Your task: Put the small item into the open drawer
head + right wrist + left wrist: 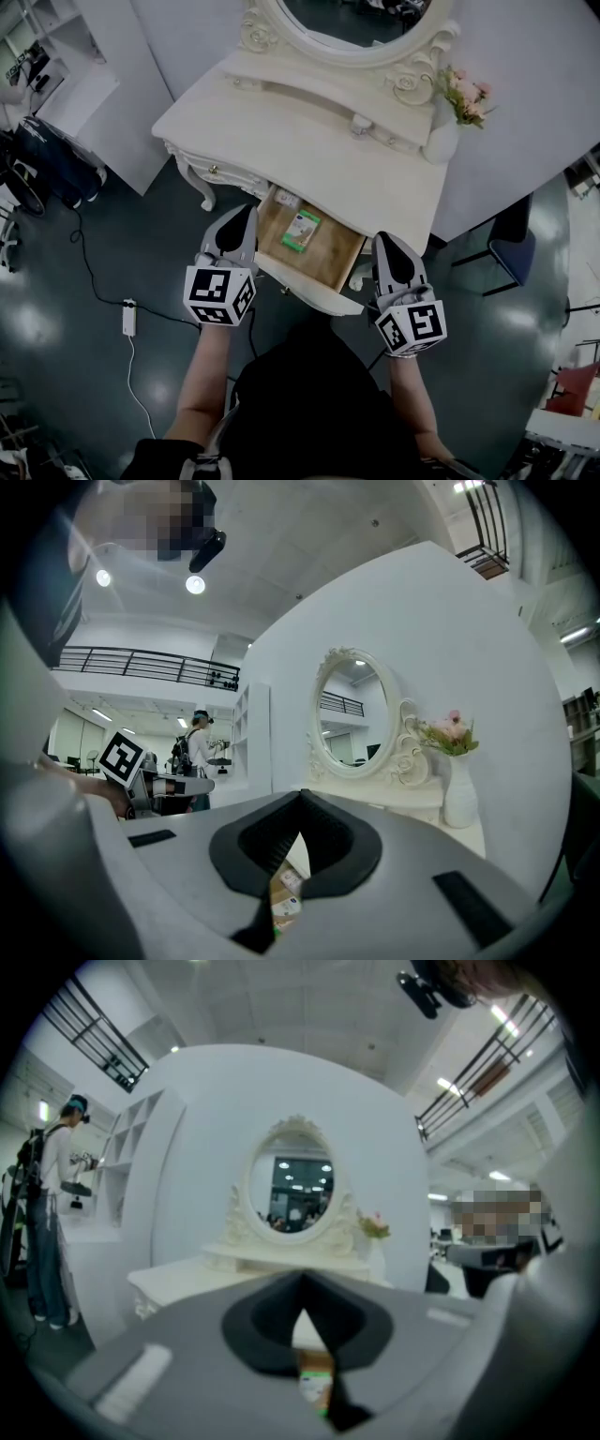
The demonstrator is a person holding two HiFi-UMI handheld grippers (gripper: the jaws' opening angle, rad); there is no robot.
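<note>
The open drawer (330,255) sticks out of the white dressing table (281,131) toward me, showing its wooden bottom. A small green-and-white box (301,230) lies in it, with a second small packet (286,200) behind it. My left gripper (247,213) hovers at the drawer's left edge and my right gripper (382,241) at its right corner, both shut and holding nothing. In the left gripper view the gripper (302,1288) has its jaws together, and the box (316,1387) shows through the slit below. The right gripper (300,803) looks the same, with the box (286,907) beneath.
An oval mirror (352,23) stands at the table's back, and a white vase of pink flowers (448,131) at its right end. A small knob-like object (360,123) sits on the tabletop. A power strip (129,317) and cable lie on the floor at left, with a dark chair (511,248) at right. A person (52,1213) stands far left.
</note>
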